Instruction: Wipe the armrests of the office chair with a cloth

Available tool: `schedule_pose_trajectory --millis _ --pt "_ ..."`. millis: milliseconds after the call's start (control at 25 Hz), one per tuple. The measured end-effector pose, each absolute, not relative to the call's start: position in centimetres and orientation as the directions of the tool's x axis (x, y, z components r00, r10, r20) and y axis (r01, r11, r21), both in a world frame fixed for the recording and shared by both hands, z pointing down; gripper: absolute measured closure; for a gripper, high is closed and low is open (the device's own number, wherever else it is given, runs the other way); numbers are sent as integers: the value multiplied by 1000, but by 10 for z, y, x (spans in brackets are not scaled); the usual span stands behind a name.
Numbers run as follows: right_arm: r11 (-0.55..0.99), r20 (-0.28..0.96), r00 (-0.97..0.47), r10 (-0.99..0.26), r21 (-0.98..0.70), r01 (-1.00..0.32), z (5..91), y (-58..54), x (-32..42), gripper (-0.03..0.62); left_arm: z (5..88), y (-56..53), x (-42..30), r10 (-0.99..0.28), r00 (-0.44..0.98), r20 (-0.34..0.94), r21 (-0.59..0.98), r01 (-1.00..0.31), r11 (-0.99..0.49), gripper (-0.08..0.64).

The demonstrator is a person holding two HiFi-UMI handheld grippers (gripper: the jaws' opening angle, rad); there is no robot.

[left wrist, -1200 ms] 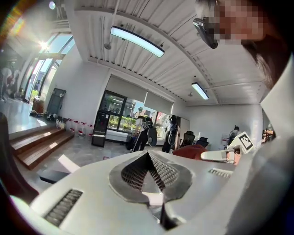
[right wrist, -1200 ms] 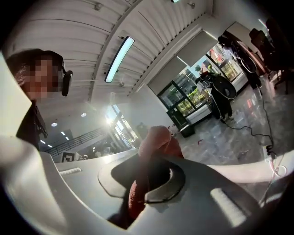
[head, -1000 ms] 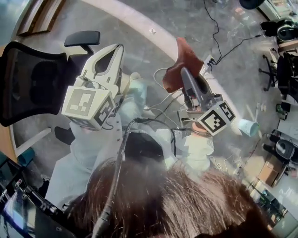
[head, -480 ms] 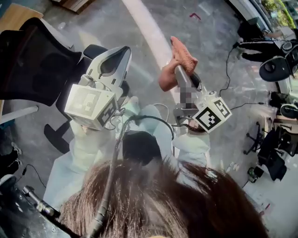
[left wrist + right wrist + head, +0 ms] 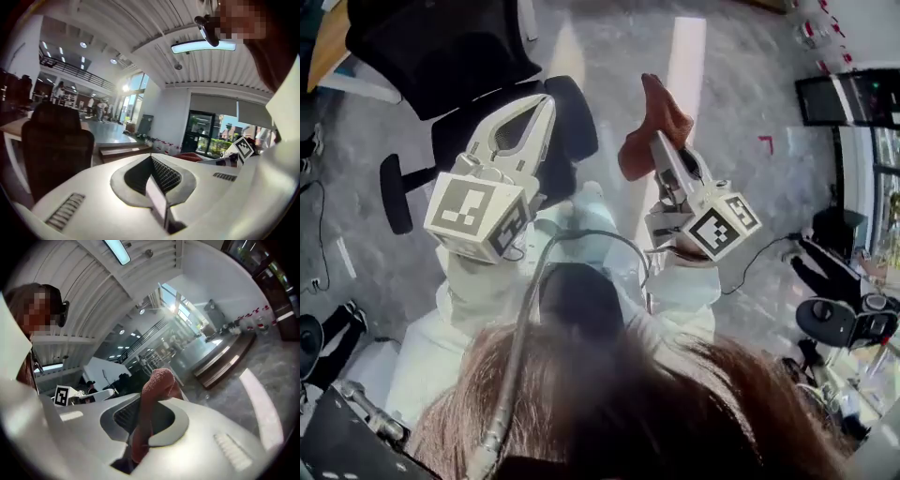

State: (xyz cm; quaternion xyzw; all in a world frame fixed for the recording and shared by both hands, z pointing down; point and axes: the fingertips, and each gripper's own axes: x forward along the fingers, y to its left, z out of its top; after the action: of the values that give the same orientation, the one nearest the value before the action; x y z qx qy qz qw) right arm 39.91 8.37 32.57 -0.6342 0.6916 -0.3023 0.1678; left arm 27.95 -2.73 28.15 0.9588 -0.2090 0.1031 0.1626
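The black office chair (image 5: 492,122) stands on the floor at the upper left of the head view, its backrest (image 5: 441,42) at the top and one armrest (image 5: 391,192) sticking out to the left. My left gripper (image 5: 546,101) hangs over the seat, shut with nothing in it. In the left gripper view the left gripper (image 5: 151,158) points at a room with the dark chair (image 5: 56,150) at left. My right gripper (image 5: 660,141) is raised to the right of the chair, shut on a reddish-brown cloth (image 5: 652,117). The cloth (image 5: 157,383) rises between the jaws of the right gripper (image 5: 149,404).
A wooden desk edge (image 5: 328,37) shows at the top left. A dark screen (image 5: 848,94) and other black chairs (image 5: 834,319) stand at the right, with cables on the grey floor. A pale stripe (image 5: 682,66) runs across the floor beside the chair.
The view has swung round: the chair has shifted from the left side to the upper left, under the left gripper. Both grippers stay raised and the cloth is still held.
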Motion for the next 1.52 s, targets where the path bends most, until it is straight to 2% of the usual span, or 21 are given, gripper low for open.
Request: schedule_pose_trajectory --millis 160,320,560,920,1080,1200,1360,1520 --pt "150 191 -331 -924 -616 -774 338 24 390 566 285 -53 243 -532 803 268 269 -593 -759 558" --pt "231 251 -446 -859 -588 -775 367 -15 386 567 302 -56 218 -631 726 273 282 -687 -669 558" --pt "300 357 -511 -782 -503 -810 415 -55 371 566 318 -54 185 -694 648 313 293 -761 -579 558" --pt "448 643 -459 -613 -196 -872 494 -120 360 566 325 -53 170 -718 614 327 316 -788 -529 558" --pt "526 723 -393 -568 -49 -849 516 -153 358 566 332 -49 173 -726 591 351 317 -805 -502 558" --pt "619 778 -352 -520 59 -783 536 -156 353 566 332 -36 177 -736 573 361 309 -818 -485 558" --pt "746 877 -317 -361 68 -662 588 -157 322 566 346 -55 160 -736 563 377 325 -824 -464 558" --pt "831 938 -292 -189 -6 -557 618 -134 299 567 357 -64 152 -732 562 385 343 -823 -452 558"
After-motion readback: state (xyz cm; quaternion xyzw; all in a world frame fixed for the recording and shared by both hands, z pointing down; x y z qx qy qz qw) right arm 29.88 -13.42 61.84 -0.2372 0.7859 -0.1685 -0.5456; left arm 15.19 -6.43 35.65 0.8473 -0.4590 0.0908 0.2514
